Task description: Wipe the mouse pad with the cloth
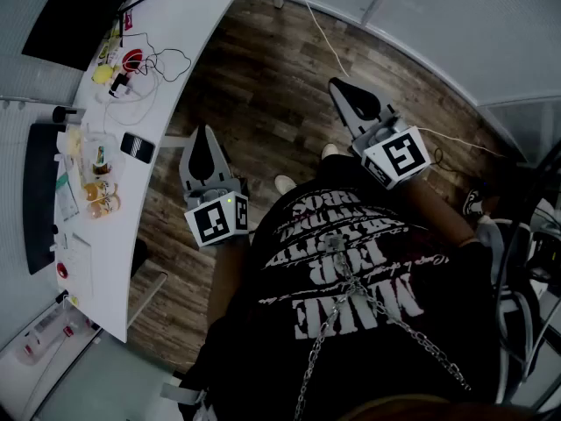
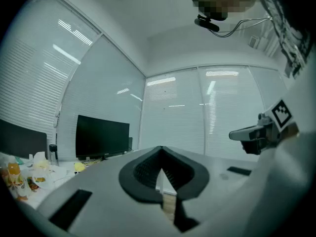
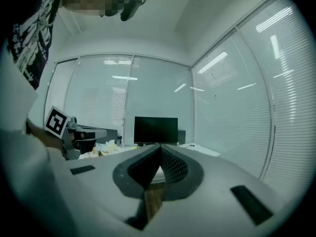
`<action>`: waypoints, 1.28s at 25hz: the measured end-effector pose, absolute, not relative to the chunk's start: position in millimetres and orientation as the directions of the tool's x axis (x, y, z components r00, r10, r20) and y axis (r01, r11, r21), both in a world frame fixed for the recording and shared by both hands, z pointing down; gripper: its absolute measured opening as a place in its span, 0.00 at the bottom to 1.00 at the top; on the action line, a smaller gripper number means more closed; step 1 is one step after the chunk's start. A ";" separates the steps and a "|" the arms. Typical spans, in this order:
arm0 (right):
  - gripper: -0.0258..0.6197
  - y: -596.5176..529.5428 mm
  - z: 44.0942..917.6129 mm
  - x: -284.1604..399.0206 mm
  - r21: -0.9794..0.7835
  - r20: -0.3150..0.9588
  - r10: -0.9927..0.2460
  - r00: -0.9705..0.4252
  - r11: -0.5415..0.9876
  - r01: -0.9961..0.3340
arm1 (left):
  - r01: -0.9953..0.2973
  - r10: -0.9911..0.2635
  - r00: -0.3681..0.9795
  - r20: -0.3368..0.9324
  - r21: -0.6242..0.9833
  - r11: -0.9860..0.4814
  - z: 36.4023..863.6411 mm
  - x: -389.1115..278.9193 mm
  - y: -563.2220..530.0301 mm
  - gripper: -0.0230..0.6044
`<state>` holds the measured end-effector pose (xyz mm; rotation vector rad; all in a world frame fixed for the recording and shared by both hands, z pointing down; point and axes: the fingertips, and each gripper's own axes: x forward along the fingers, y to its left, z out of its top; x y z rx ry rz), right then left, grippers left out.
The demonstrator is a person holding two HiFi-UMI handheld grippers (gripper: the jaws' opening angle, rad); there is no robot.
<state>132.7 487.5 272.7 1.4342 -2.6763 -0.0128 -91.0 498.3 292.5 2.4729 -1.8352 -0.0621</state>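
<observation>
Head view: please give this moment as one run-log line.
phase: wiping not begun | left hand-held gripper: shut, empty, above wooden floor | right hand-held gripper: shut, empty | desk: apart, at left

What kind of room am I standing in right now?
Most likely an office. A long white curved desk carries clutter and a black flat monitor. Glass walls with closed white blinds surround the room, and there is dark wood-plank flooring.

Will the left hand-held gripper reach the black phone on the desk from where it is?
Probably not yet: the left hand-held gripper hangs over the floor beside the desk, jaws shut. Nothing blocks the way to the phone.
</observation>
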 end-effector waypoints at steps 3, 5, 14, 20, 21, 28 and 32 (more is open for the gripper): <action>0.04 490.5 271.7 120.3 0.056 0.097 -0.833 -0.545 0.552 -0.832 | -0.953 -0.956 0.294 0.013 0.085 -0.292 293.0 -104.5 500.7 0.04; 0.04 492.1 271.4 114.3 0.058 0.103 -0.832 -0.545 0.552 -0.832 | -0.951 -0.955 0.297 0.015 0.092 -0.294 293.5 -109.7 503.2 0.04; 0.04 481.7 280.6 136.3 0.009 0.105 -0.859 -0.501 0.505 -0.863 | -0.955 -0.958 0.285 0.040 0.101 -0.280 307.8 -107.1 496.4 0.04; 0.04 457.6 289.1 149.6 -0.009 0.130 -0.857 -0.499 0.502 -0.865 | -0.962 -0.962 0.267 0.060 0.079 -0.262 307.6 -97.9 474.4 0.04; 0.04 452.3 290.6 151.3 -0.013 0.132 -0.855 -0.502 0.505 -0.863 | -0.962 -0.961 0.267 0.065 0.077 -0.262 308.9 -94.8 470.0 0.04; 0.04 420.0 298.3 162.9 -0.027 0.154 -0.841 -0.518 0.520 -0.853 | -0.965 -0.962 0.252 0.103 0.093 -0.243 324.4 -81.8 442.8 0.04; 0.04 399.0 303.4 172.6 -0.034 0.175 -0.835 -0.521 0.524 -0.851 | -0.967 -0.962 0.243 0.121 0.112 -0.230 333.3 -73.1 422.0 0.04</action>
